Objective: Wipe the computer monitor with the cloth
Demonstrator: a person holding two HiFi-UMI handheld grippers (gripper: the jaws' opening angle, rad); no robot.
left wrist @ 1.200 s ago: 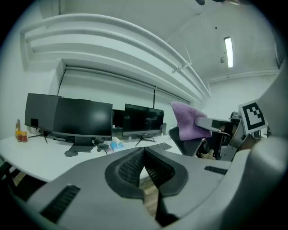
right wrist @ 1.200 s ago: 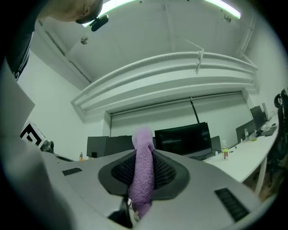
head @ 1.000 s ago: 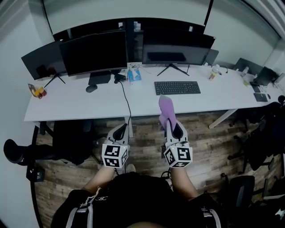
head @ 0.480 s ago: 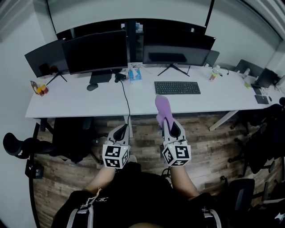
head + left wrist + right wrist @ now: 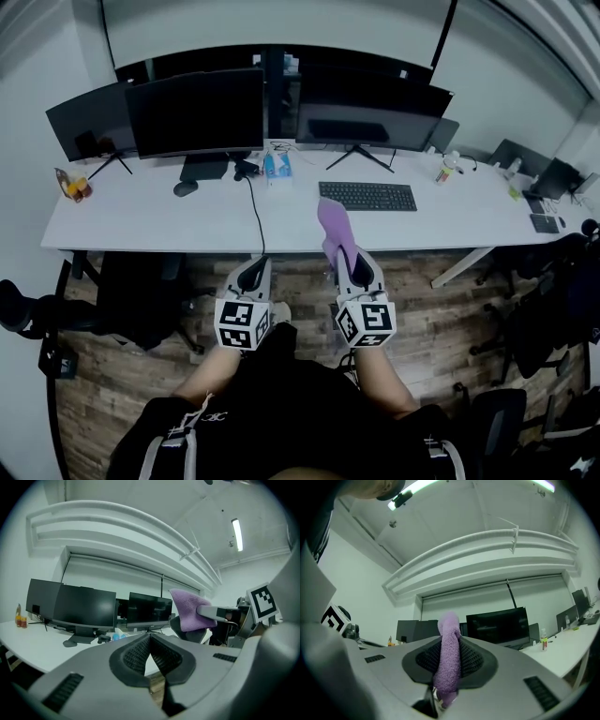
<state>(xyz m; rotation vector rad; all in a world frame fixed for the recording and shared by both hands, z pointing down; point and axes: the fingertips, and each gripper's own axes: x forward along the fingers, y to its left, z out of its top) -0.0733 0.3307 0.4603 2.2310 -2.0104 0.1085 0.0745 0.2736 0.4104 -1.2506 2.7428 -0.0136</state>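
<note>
A purple cloth sticks up from my right gripper, whose jaws are shut on it; in the right gripper view the cloth stands clamped between the pads. My left gripper is shut with nothing in it, its pads pressed together. Both grippers hover over the floor in front of the white desk. Dark monitors stand at the desk's back: a left one, a right one and a smaller one at far left. From the left gripper view, the cloth and right gripper show at the right.
A keyboard, a mouse, a blue pack, a bottle and an orange item lie on the desk. Black office chairs stand under it and at the right. The floor is wood plank.
The view has drifted slightly; both grippers and the cloth have shifted a little left and up toward the desk. Both grips are unchanged.
</note>
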